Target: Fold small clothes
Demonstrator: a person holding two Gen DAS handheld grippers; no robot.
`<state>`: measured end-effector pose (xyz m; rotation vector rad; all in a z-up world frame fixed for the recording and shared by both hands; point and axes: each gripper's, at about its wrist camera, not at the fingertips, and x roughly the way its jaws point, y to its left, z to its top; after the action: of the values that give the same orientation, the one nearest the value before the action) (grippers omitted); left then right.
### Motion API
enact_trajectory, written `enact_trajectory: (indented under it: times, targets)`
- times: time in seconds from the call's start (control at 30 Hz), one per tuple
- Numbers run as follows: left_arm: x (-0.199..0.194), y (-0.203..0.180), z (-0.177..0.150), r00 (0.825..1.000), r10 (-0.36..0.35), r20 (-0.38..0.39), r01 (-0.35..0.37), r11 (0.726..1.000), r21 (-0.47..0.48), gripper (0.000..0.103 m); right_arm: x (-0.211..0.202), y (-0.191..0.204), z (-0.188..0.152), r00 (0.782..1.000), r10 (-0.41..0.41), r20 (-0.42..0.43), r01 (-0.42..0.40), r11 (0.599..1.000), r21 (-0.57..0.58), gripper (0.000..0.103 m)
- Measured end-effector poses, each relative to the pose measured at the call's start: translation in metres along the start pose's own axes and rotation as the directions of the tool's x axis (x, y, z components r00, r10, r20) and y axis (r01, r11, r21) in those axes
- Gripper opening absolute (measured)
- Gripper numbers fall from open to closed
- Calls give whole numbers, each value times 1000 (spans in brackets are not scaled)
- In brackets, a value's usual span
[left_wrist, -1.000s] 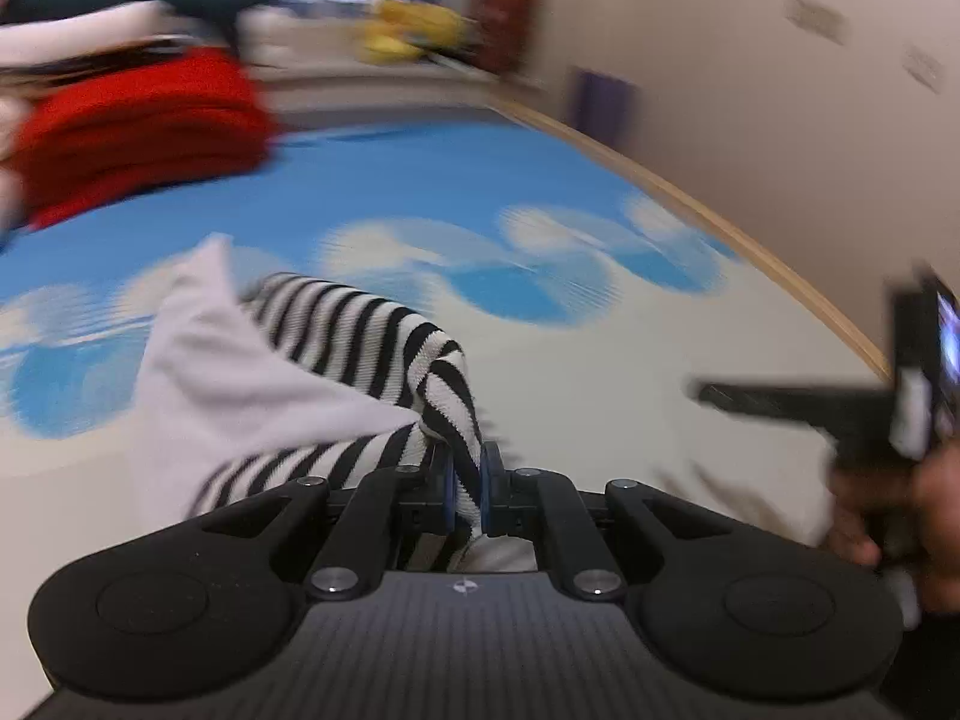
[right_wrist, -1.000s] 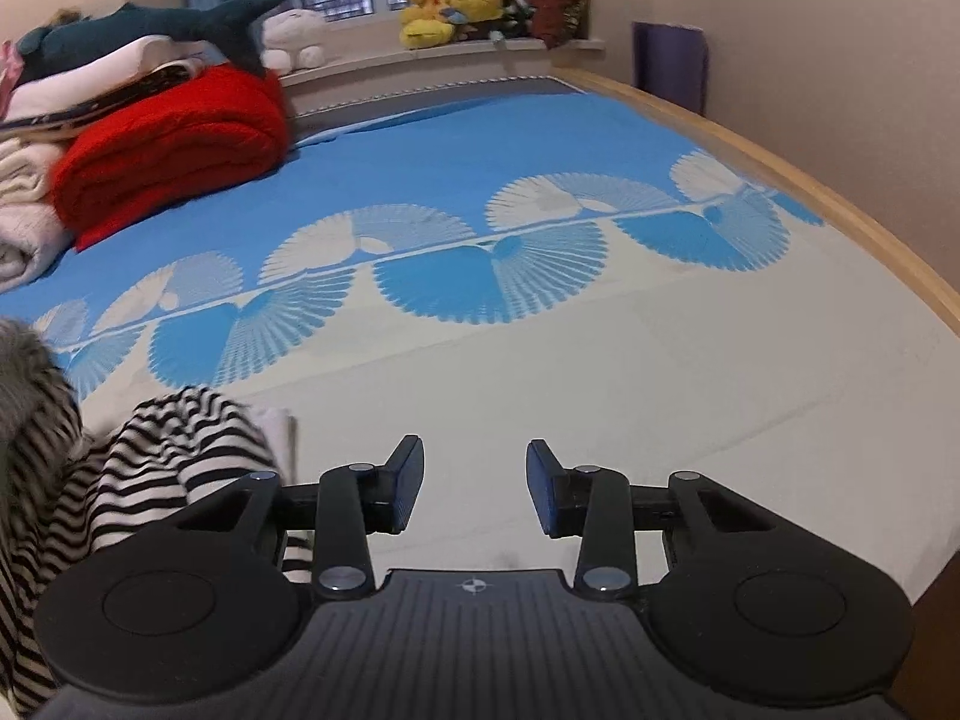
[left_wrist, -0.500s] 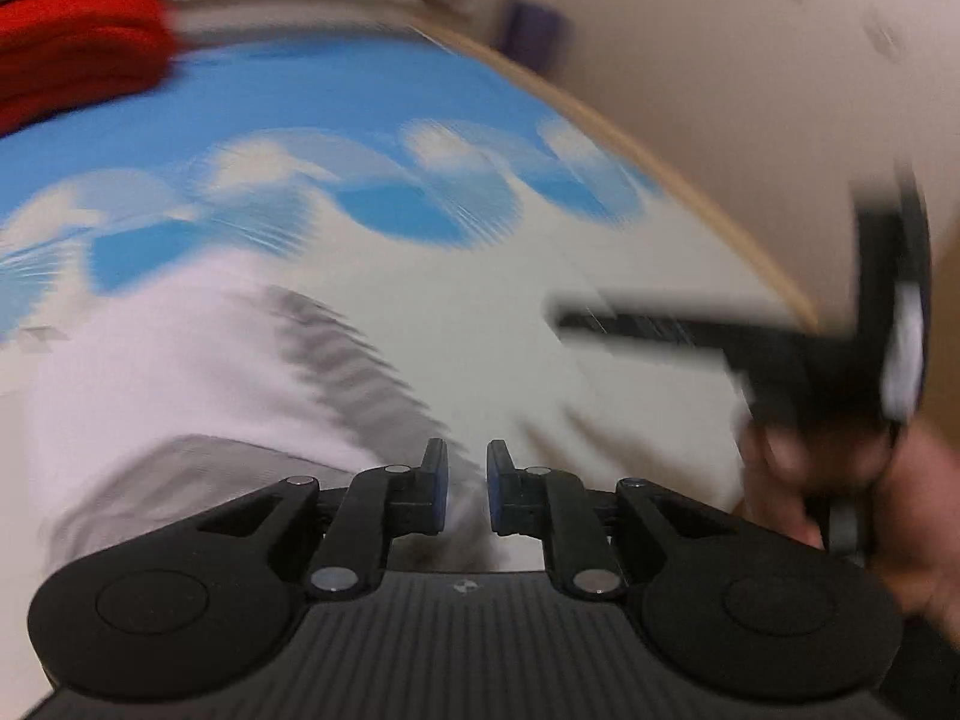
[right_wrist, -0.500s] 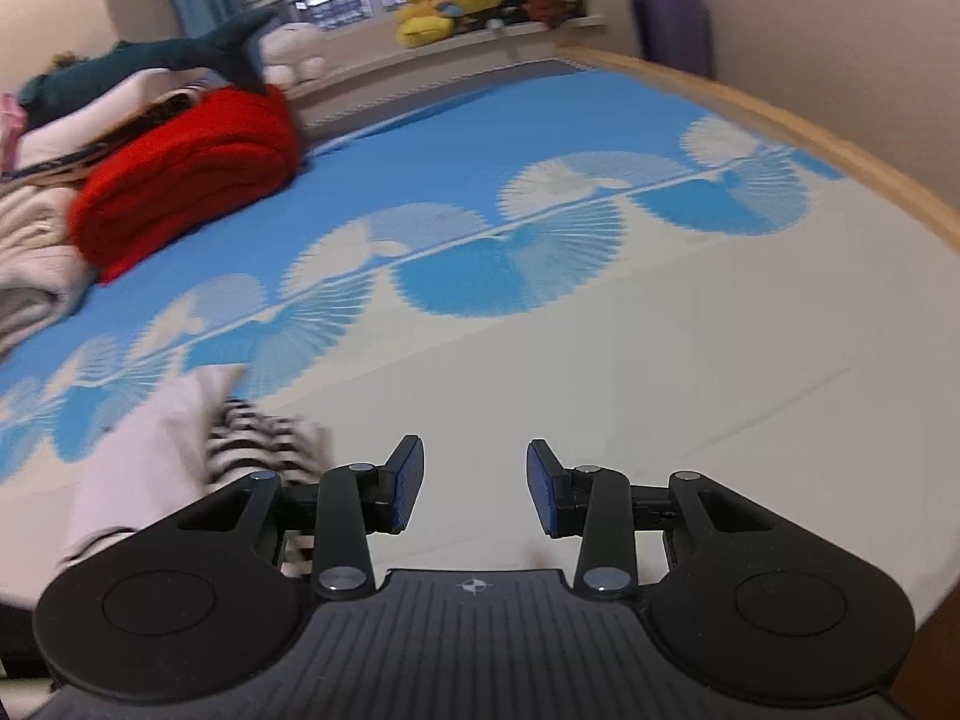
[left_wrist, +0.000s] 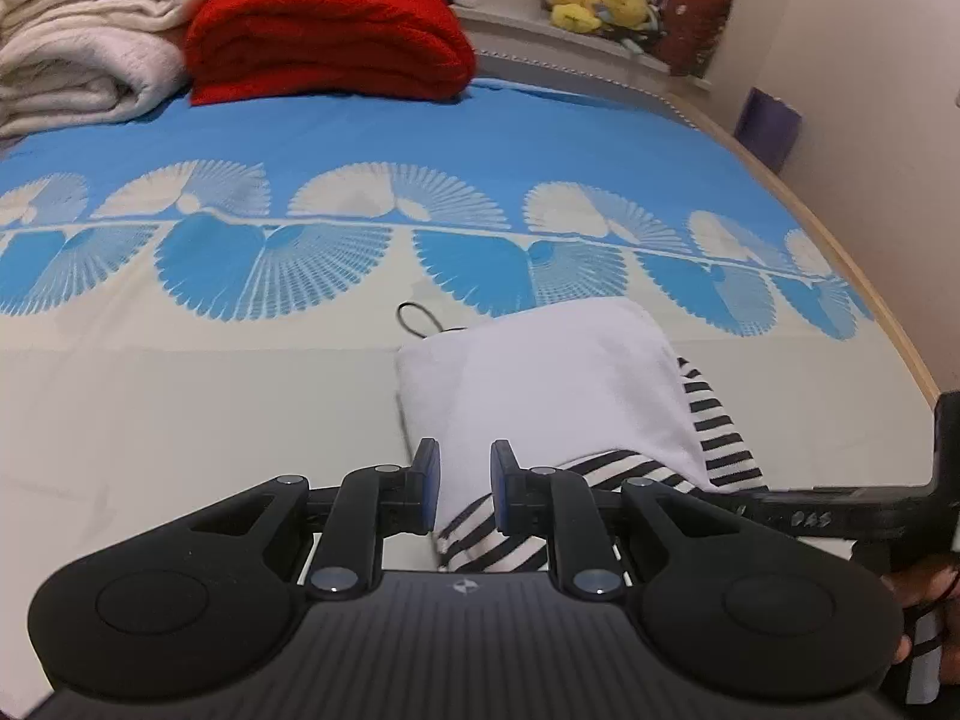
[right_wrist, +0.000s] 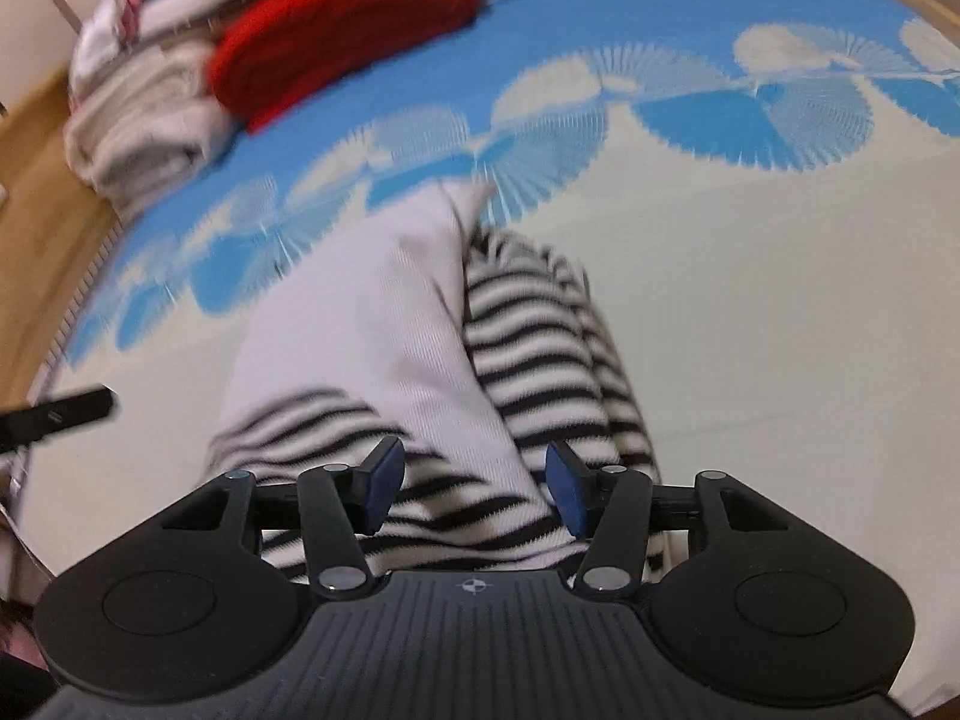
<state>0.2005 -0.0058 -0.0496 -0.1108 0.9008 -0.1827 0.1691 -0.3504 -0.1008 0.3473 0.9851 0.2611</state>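
A small garment, white with black-and-white striped parts (left_wrist: 558, 384), lies bunched on the bed sheet (left_wrist: 180, 408); it also shows in the right wrist view (right_wrist: 384, 324). My left gripper (left_wrist: 465, 486) is open and empty, its fingers just above the garment's near edge. My right gripper (right_wrist: 474, 486) is open wide and empty, hovering over the striped part (right_wrist: 540, 354). The right gripper's finger also shows at the right edge of the left wrist view (left_wrist: 840, 510).
A black hair tie (left_wrist: 417, 318) lies on the sheet beside the garment. A folded red blanket (left_wrist: 324, 36) and white blankets (left_wrist: 78, 54) are stacked at the head of the bed. Plush toys (left_wrist: 594, 0) sit on the sill. A wooden bed edge (left_wrist: 864, 282) runs along the right.
My left gripper let go of the striped garment and opened; the garment now lies on the sheet. My right gripper swung left over the garment.
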Motion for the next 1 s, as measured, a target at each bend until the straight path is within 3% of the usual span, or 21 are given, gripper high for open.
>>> enact_trajectory:
  times: [0.17,0.37,0.4,0.43,0.47,0.57,0.77,0.9,1.0]
  targets:
    - [-7,7,-9,1000,10,-23,-11,999,-38,27,16,3,-9,990,-124,-66,121,991,-53,58]
    - [-8,8,-8,1000,7,-29,-9,999,-45,28,27,8,-11,984,-157,-81,149,984,-96,57]
    - [-8,9,-8,999,9,-31,-11,999,-48,28,29,10,-13,984,-155,-82,146,983,-116,54]
    - [-7,10,-7,999,11,-34,-13,998,-54,28,29,13,-13,986,-149,-80,137,981,-136,42]
    - [-6,11,-7,999,12,-36,-14,998,-60,28,28,14,-13,988,-129,-79,117,982,-148,27]
    - [-5,12,-6,999,10,-42,-14,996,-84,28,23,19,-14,993,-102,-58,90,979,-184,6]
    - [-5,6,-8,999,15,-45,-20,995,-95,28,-11,16,-12,998,25,55,-14,981,-195,3]
    - [-4,3,-8,999,21,-49,-25,995,-92,28,-54,-11,-5,964,164,210,-152,986,-71,3]
    - [-1,1,-9,998,23,-61,-29,995,-97,28,-73,-33,-5,943,218,252,-216,976,-38,3]
